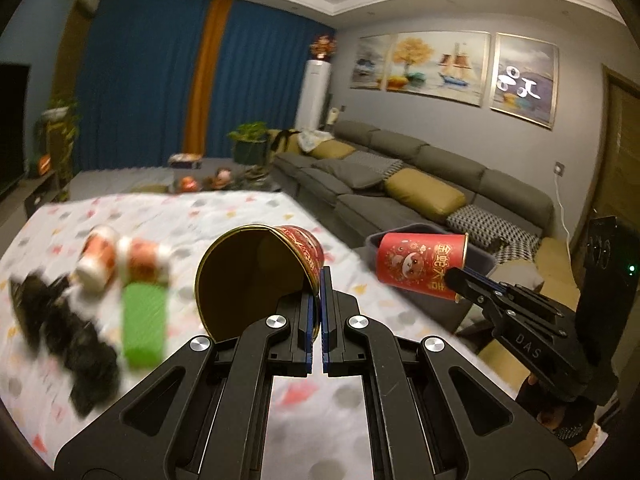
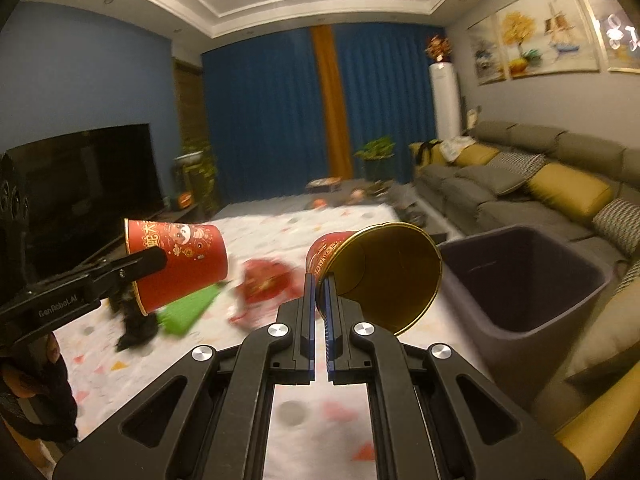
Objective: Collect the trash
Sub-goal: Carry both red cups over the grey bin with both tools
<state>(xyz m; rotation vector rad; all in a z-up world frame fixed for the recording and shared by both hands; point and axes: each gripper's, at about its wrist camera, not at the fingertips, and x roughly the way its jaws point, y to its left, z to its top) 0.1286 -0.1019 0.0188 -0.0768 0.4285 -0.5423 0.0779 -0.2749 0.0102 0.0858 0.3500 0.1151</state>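
Each gripper holds a red paper cup with a gold inside, lifted above the patterned tablecloth [image 1: 224, 216]. In the left wrist view my left gripper [image 1: 321, 278] is shut on the rim of one cup [image 1: 256, 276], whose mouth faces the camera. To the right, my right gripper [image 1: 455, 281] pinches the rim of the other cup [image 1: 416, 264] in front of the dark bin [image 1: 482, 260]. In the right wrist view my right gripper [image 2: 319, 282] is shut on its cup [image 2: 388, 276], left of the open bin [image 2: 560, 292]. My left gripper [image 2: 158, 259] holds its cup [image 2: 180, 260] at the left.
A green block [image 1: 144, 320], two small white-and-orange bottles [image 1: 120, 260] and black crumpled bits [image 1: 60, 328] lie on the table. A red crumpled wrapper [image 2: 264, 284] lies mid-table. A grey sofa [image 1: 420, 168] with yellow cushions runs behind the bin. A television [image 2: 80, 184] stands at the left.
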